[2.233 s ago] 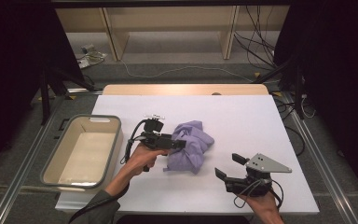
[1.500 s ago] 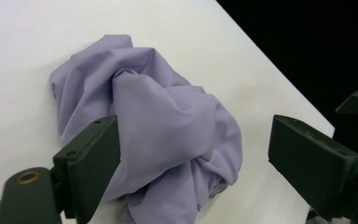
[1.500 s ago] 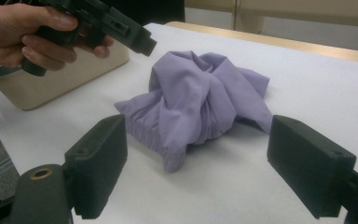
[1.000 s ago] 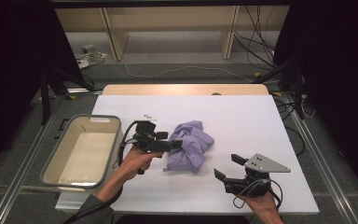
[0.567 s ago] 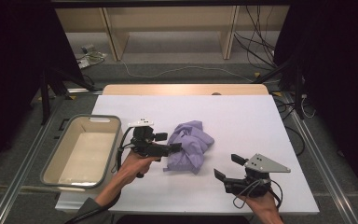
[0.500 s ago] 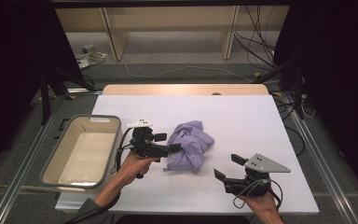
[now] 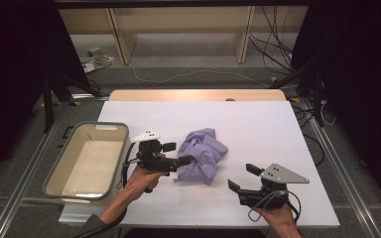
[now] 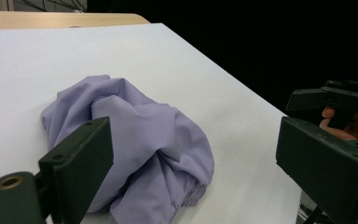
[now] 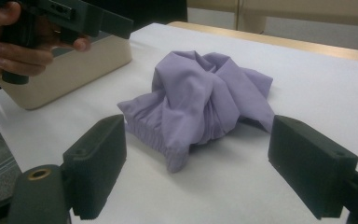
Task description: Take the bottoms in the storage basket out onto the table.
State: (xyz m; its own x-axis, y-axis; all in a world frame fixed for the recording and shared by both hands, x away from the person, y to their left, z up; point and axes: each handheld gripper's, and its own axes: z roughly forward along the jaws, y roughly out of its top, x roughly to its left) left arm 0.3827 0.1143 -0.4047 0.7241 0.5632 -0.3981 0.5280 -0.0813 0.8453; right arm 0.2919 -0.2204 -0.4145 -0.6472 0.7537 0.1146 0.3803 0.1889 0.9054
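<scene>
A crumpled lilac cloth lies in a heap mid-table, also seen in the left gripper view and the right gripper view. My left gripper hovers at the cloth's left edge and points at it. Its jaws have just been opening. They stand wide apart, with the cloth just ahead and nothing pressed between the pads. My right gripper rests near the front edge, right of the cloth. It is open and aimed at the heap from a short way off.
A cream tub with a grey rim stands empty at the table's left, its wall in the right gripper view. A wooden strip runs along the far edge. Cables and shelving lie on the floor beyond.
The left gripper has drawn back a little to the left from the cloth and its jaws have widened. The cloth and the right gripper have stayed put.
</scene>
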